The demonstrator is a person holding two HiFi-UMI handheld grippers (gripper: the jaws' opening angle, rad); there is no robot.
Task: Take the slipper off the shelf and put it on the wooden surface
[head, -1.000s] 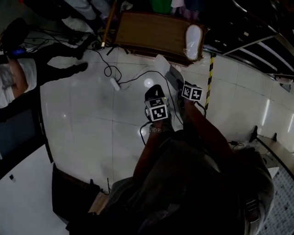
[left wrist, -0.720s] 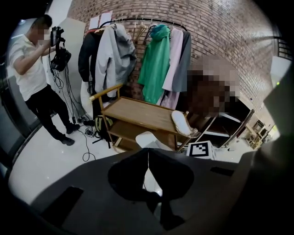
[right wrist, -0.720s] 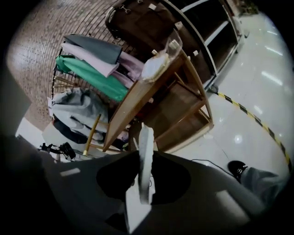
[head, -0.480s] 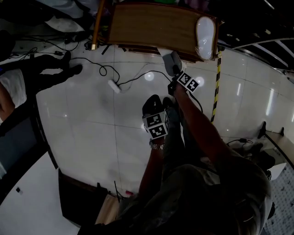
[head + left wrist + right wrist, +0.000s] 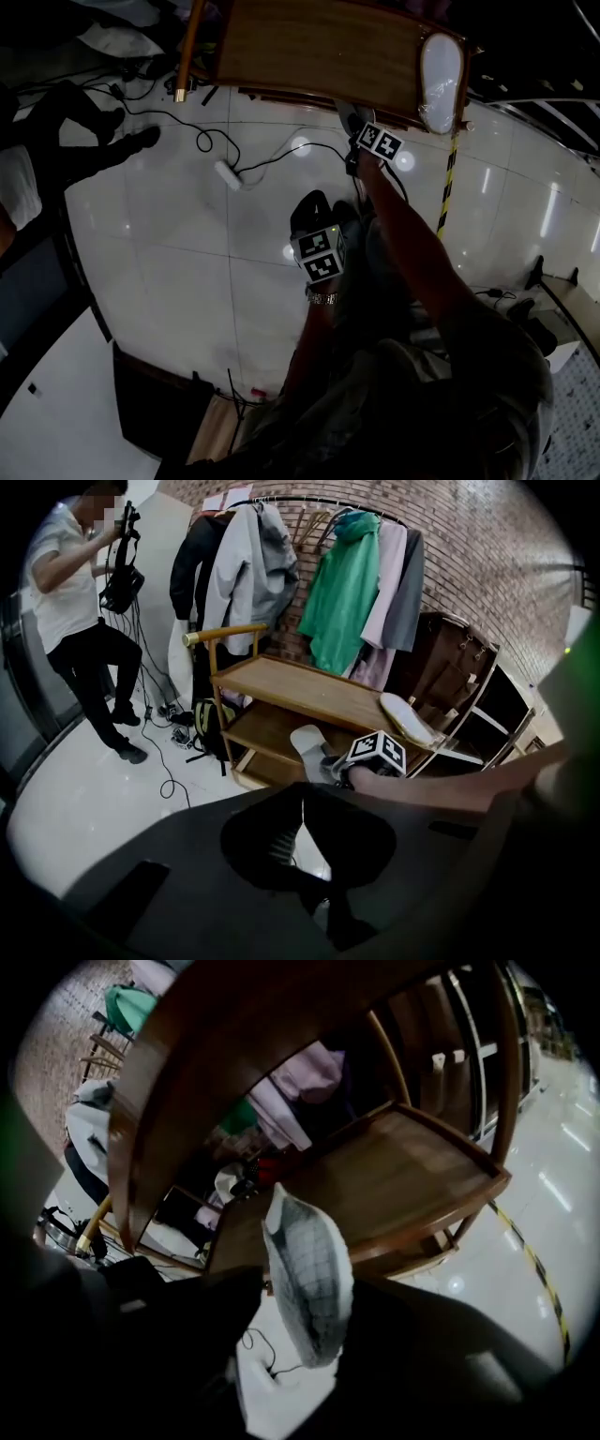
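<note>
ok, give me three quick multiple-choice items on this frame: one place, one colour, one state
1. In the head view, the white slipper on the bench top lies at its: A left end, B middle, C right end.
2. The jacket mid-rack is: A green, B red, C yellow.
3. Between the right gripper's jaws: A a cup, B a grid-soled slipper, C nothing.
C: the white slipper sits by the bench top's right edge. A: the jacket is green. B: the grid-soled slipper stands between the right gripper's opening jaws.
</note>
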